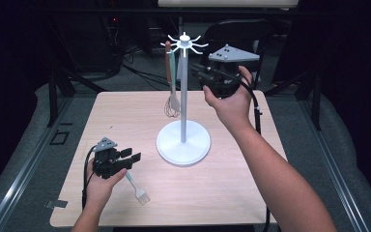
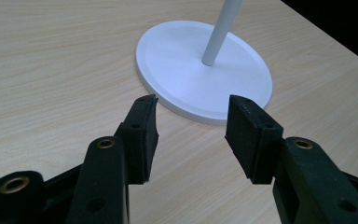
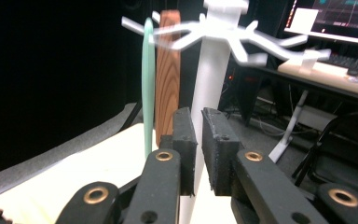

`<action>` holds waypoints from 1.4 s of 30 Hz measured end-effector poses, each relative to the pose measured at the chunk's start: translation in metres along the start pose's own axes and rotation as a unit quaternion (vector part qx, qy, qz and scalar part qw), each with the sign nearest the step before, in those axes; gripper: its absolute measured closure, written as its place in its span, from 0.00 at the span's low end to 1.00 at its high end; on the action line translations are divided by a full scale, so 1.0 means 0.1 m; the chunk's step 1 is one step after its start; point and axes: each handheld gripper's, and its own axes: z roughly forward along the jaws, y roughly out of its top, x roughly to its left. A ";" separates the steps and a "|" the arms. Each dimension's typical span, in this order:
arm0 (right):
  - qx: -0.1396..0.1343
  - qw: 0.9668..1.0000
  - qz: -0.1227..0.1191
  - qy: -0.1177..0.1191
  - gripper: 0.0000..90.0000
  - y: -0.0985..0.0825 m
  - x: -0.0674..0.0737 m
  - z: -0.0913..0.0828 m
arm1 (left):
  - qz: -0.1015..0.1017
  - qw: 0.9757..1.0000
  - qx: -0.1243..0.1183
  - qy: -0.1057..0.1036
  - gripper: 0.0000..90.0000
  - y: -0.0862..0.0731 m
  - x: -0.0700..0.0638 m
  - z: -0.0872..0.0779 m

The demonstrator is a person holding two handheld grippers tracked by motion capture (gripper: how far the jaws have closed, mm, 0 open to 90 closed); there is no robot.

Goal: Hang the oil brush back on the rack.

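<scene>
While the left gripper [image 1: 131,159] rests low on the table [image 1: 232,193] with its jaws wide apart and nothing between them, a pale brush [image 1: 137,189] lies just beside it. In the left gripper view the jaws point at the rack's white base [image 2: 186,79]. At mid-table the rack [image 1: 183,96] stands upright, with a whisk [image 1: 172,104] and a green utensil [image 3: 148,79] hanging from its top hooks. To its right, the right gripper [image 3: 199,140] is raised near the hooks, its jaws a narrow slit apart and holding nothing.
</scene>
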 end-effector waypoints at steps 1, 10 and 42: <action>0.002 1.000 0.001 0.001 0.92 -0.03 0.00 0.00 | -0.001 1.000 0.000 0.001 0.59 0.00 0.00 0.00; 0.046 0.999 0.008 0.016 0.81 -0.39 -0.01 0.03 | -0.004 1.000 0.001 0.004 0.59 -0.01 0.02 0.00; 0.259 0.959 -0.011 0.113 0.61 -1.80 0.64 0.55 | -0.021 0.999 -0.009 0.024 0.59 -0.03 0.14 -0.08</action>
